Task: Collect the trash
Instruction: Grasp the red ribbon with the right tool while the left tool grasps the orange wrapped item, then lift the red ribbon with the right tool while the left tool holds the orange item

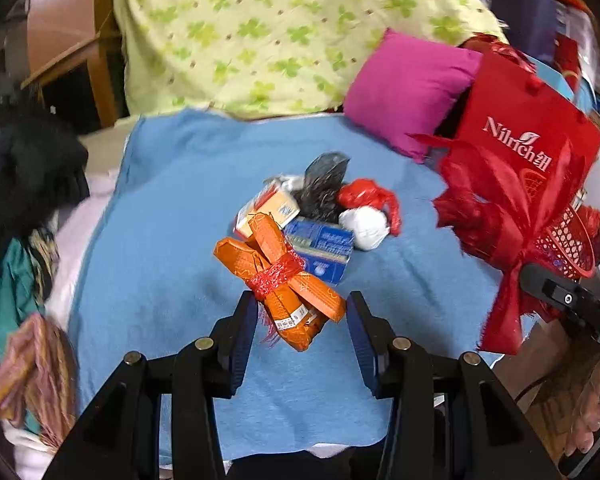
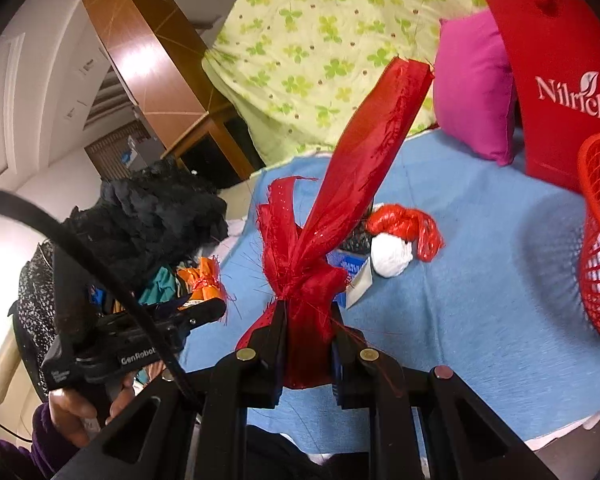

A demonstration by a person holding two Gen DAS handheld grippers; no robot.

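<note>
Right gripper point(image 2: 306, 344) clamps the red ribbon point(image 2: 356, 176); left gripper point(image 1: 302, 320), spread wide, flanks the orange bundle point(image 1: 278, 280).

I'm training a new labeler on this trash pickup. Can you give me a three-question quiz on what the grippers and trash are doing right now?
1. True or false: the right gripper is shut on the knotted red satin ribbon.
2. What lies between the open left gripper fingers?
A. white plastic wad
B. orange wrapped bundle tied with red mesh
C. blue carton
3. Fill in: the trash lies on a ___ blanket.

Key: 1 true; 2 B; 3 blue.
</note>
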